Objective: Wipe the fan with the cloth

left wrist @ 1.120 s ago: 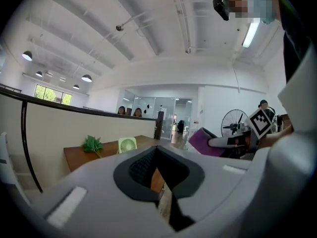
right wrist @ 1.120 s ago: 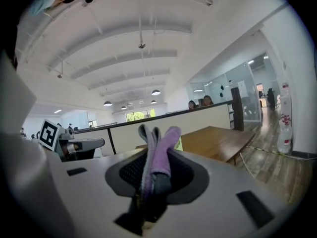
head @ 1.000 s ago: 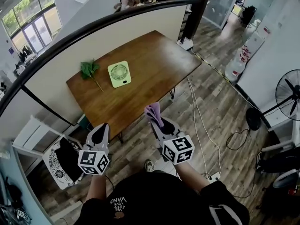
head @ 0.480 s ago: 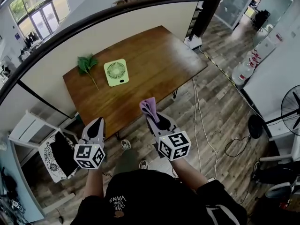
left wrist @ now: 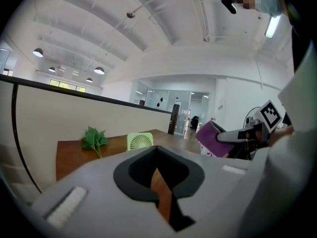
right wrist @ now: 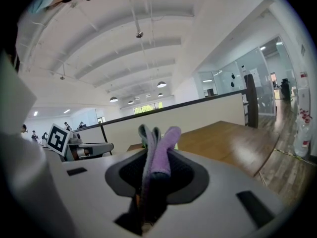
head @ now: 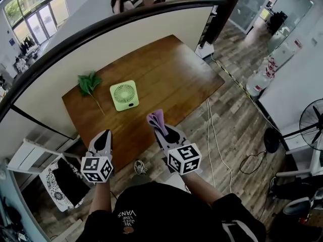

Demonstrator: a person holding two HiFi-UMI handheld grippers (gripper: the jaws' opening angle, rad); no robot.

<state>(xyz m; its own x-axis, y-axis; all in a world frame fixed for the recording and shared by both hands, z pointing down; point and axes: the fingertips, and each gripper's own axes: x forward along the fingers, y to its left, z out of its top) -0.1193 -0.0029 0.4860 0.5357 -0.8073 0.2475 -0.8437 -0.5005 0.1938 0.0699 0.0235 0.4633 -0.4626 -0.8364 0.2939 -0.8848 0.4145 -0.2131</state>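
A small light-green square fan lies flat on the brown wooden table, toward its left part; it also shows ahead as the fan in the left gripper view. My right gripper is shut on a folded purple cloth, which sticks up between the jaws as the cloth in the right gripper view. My left gripper is shut and holds nothing. Both grippers hover near the table's front edge, well short of the fan.
A green leafy sprig lies left of the fan. A cream partition with a dark rail runs behind the table. A white chair stands at the lower left, cables trail on the wood floor, a standing fan at right.
Both grippers have moved forward toward the table, now reaching its front edge. The purple cloth stays gripped in the right gripper; the fan and sprig have not moved on the table.
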